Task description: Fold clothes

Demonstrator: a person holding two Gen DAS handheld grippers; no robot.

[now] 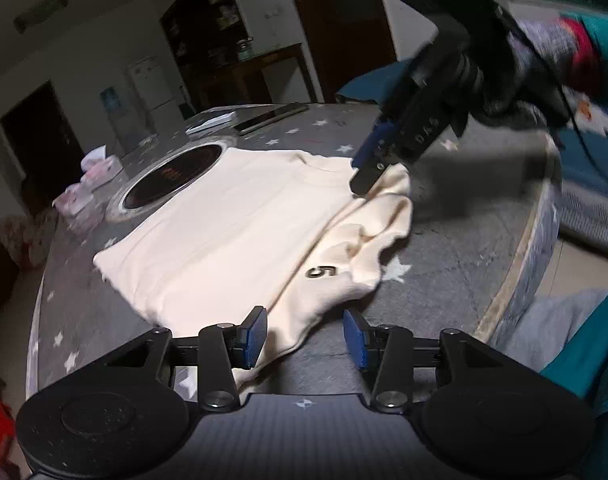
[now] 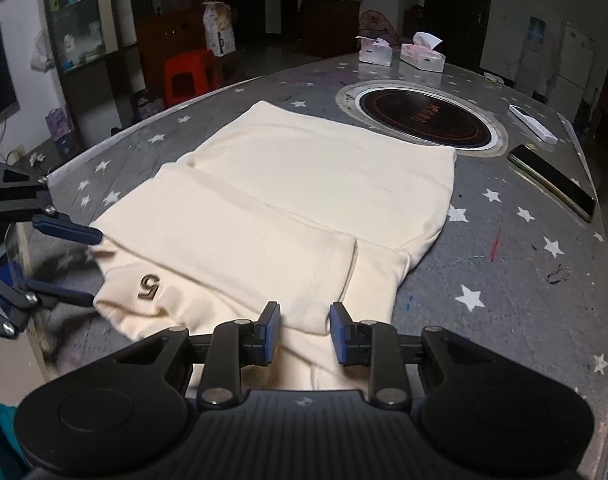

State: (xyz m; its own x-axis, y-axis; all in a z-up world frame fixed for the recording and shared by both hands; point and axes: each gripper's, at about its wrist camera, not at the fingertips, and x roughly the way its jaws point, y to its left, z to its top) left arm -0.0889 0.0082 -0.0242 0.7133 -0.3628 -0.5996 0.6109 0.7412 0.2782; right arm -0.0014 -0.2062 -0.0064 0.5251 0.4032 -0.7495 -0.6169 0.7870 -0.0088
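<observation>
**Two claws at the cream shirt**

The left claw [image 1: 305,338] gapes wide, grasping nothing, at the shirt's [image 2: 296,184] near edge by the number 5 [image 2: 150,282]. The right claw [image 2: 305,334] is spread too, cloth lying between its pads. The shirt lies partly folded on the starry counter [image 2: 503,264], just beside the round black plate [image 2: 423,120]. A phone [image 2: 551,182] lies past the plate.

Both wrist views closely share the garment [image 1: 240,220] from adjacent sides.

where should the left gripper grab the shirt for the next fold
Probably the near hem corner by the 5 badge. The shirt lies flat, but there its edge bunches up off the table, right ahead of the open left gripper. Come in low from the near edge.
</observation>
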